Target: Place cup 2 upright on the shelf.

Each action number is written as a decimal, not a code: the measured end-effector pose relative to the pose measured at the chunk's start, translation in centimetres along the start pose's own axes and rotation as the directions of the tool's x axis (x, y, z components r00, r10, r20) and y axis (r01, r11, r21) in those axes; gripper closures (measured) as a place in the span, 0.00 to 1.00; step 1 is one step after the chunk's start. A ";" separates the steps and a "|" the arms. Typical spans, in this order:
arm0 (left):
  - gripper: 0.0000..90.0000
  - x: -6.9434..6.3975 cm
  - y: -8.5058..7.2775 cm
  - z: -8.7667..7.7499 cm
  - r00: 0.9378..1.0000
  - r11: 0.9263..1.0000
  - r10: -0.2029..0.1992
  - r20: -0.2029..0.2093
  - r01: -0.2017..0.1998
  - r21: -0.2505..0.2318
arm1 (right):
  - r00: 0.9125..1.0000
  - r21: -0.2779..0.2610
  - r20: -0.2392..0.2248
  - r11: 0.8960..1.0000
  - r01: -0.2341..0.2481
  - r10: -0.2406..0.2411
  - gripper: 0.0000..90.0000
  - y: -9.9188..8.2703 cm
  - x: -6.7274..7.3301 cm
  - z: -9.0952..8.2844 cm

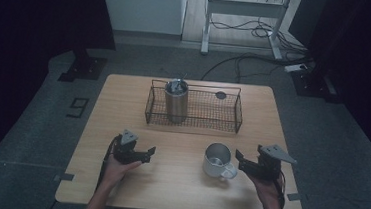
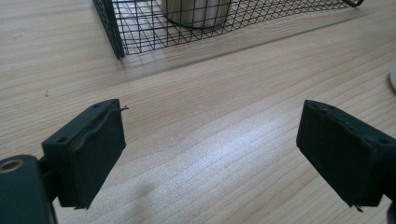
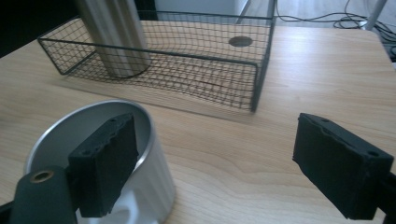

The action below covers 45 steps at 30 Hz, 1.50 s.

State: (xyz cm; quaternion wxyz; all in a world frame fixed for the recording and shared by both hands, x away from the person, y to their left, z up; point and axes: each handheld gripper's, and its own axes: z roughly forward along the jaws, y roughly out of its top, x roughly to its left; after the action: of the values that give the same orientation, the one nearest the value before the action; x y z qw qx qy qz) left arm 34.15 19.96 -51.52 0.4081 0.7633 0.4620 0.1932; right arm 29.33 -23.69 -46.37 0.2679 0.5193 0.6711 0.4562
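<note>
**A:** Where do you stand with the mug [image 1: 217, 160]?

**B:** It sits upright on the worktop [image 1: 177, 189], in front of the wire basket [image 1: 192, 124] and apart from it. Its handle points towards your right hand. Your right tongs [image 1: 241, 161] hang just beside it, spread wide and pinching nothing. In the right gripper view the mug's rim lies behind one jaw, not between the two.

**A:** And the left tongs [image 1: 149, 154]?

**B:** They are spread and empty too, low over bare wood, well clear of the mug. The steel tumbler [image 1: 176, 103] stands in the basket's left end, and nothing is near it.

**A:** So which step is this?

**B:** I'd call it the approach for a grasp on the mug, with the pick-up not yet made.

**A:** What does the next move need?

**B:** Shift your right tongs sideways so the mug's wall or handle sits squarely between the jaws. Then lower them and close firmly. The metal looks smooth, so a shallow bite on the rim could slip. If the basket is the goal, lift the mug high enough to clear its top wire.
</note>
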 end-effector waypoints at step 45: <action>0.09 -0.7 -0.8 0.4 1.000 0.999 0.005 0.003 -0.005 0.048 | 0.979 0.088 -0.180 0.990 0.113 -0.096 0.00 -0.5 5.8 2.8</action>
State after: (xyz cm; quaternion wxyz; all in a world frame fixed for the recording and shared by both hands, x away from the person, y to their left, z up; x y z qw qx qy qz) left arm 33.69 19.38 -52.36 0.3901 0.7742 0.4641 0.1819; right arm 29.60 -17.36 -47.34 0.2058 0.4537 0.7399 0.4520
